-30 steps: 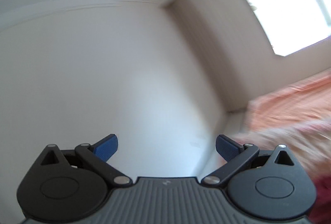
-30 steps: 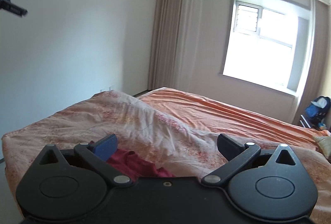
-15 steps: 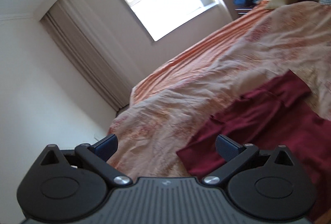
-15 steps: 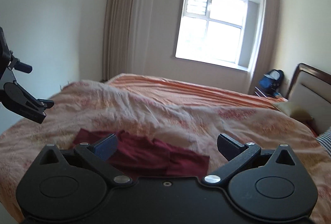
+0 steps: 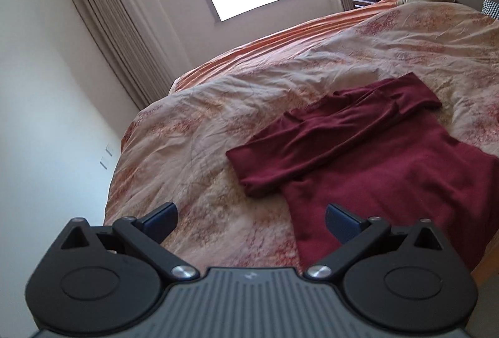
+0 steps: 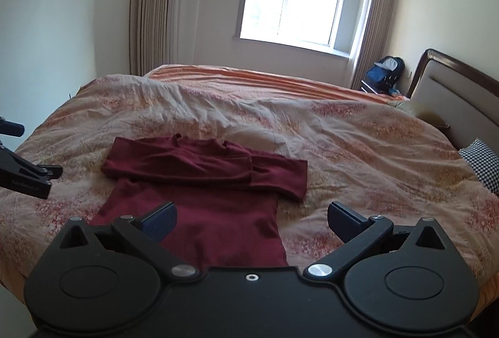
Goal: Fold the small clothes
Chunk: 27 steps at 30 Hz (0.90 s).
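A dark red top [image 5: 389, 157] is laid flat on a floral quilt [image 5: 218, 107] covering a bed, near the bed's foot edge. Its two long sleeves are folded across the chest, forming a band across the far end, while the body runs from that band back toward both grippers, so the long axis of the top is pointed roughly at the viewer. From left to right: the left gripper [image 5: 251, 221] is held above the quilt just beside the top's left edge, jaws spread wide with nothing between them; the lower left side of the top is seen at its right finger. The right gripper [image 6: 252, 221] is also spread wide and empty, and is held above the hem end of the top, its left finger over the cloth and its right finger over bare quilt. In the right wrist view, part of the left gripper is seen at the far left edge, well apart from the top. The hem is judged to be the nearest part to both grippers, and neither gripper is touching the cloth.
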Tool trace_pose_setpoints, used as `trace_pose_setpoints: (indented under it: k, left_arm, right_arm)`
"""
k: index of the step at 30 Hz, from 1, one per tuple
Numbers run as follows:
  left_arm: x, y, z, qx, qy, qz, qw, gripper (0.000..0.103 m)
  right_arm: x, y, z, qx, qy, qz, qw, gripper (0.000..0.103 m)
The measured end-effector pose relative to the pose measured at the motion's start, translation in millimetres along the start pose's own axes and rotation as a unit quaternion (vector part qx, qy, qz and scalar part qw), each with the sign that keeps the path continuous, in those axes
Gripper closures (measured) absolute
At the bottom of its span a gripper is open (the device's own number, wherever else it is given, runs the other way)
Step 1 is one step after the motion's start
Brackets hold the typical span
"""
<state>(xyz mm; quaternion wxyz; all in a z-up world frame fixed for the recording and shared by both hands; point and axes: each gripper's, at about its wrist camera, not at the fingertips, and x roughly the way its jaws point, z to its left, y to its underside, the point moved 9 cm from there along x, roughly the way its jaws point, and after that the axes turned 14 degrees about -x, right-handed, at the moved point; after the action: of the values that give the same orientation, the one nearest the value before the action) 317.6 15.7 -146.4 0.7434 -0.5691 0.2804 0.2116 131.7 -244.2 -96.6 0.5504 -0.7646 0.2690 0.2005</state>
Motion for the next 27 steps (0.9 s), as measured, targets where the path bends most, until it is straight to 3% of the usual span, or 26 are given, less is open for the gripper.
trace_pose_setpoints:
  k: [7,18,24,26,27]
  left_arm:
    - [3.0,29.2,11.5,-0.05,-0.003,0.042,0.9979,0.0]
    - [27.1,96.3,-2.0,-0.038,0.0,0.121,0.992,0.0]
    - [41.7,139.1,-18.5,-0.057,0.048,0.175,0.9818,0.0]
    - [47.8,150.7,-23.6,-0.063,0.056,0.197,0.9768,0.0]
    - [50.2,154.0,-25.4,-0.062,0.06,0.203,0.9754,0.0]
  right_arm:
    - [19.2,20.3,-8.3,-0.014,-0.024,0.019,0.999,0.001]
    - [78.8,100.7,8.4,-0.061,-0.102,0.12,0.986,0.001]
    - [105.3,145.8,25.0,-0.097,-0.137,0.163,0.972,0.002]
    - [113.4,154.9,22.7,-0.088,-0.147,0.171,0.97,0.005]
    - [118.7,159.7,19.3,-0.083,-0.147,0.178,0.969,0.012]
